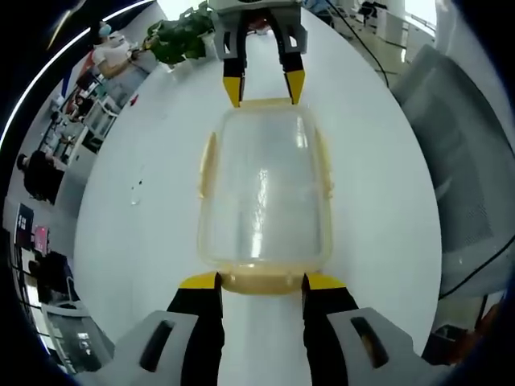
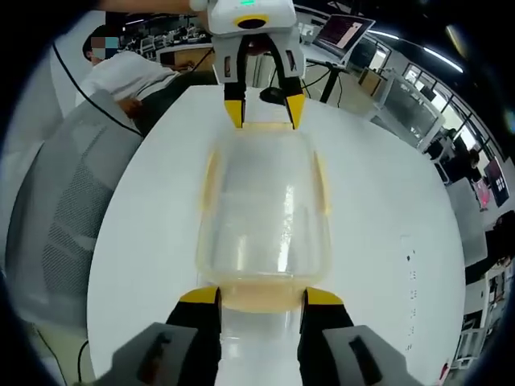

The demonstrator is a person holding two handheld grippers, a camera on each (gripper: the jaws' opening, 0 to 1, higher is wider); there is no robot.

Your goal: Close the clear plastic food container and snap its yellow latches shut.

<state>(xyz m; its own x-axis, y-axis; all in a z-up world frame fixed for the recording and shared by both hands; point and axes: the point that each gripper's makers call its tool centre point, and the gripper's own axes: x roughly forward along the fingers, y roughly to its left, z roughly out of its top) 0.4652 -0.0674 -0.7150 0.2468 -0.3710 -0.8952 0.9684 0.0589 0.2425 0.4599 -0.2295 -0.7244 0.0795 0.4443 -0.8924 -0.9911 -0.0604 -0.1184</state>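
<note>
A clear plastic food container [image 1: 265, 193] [image 2: 265, 217] lies on the white table with its lid on top. Yellow latches run along its long sides [image 1: 208, 163] [image 2: 211, 181], and there is one at each end. My left gripper [image 1: 262, 281] is open, its yellow-tipped jaws standing either side of the near end latch [image 1: 261, 284]. My right gripper [image 2: 261, 296] is open too, straddling the opposite end latch [image 2: 261, 299]. Each gripper faces the other across the container: the right gripper [image 1: 264, 84] in the left gripper view, the left gripper [image 2: 264, 108] in the right gripper view.
The round white table [image 1: 378, 201] has free room on both sides of the container. A potted plant [image 1: 181, 36] stands at one edge. A grey mesh chair [image 1: 471, 161] [image 2: 68, 209] is beside the table. A person in white [image 2: 129, 72] and a laptop [image 2: 342, 32] are beyond it.
</note>
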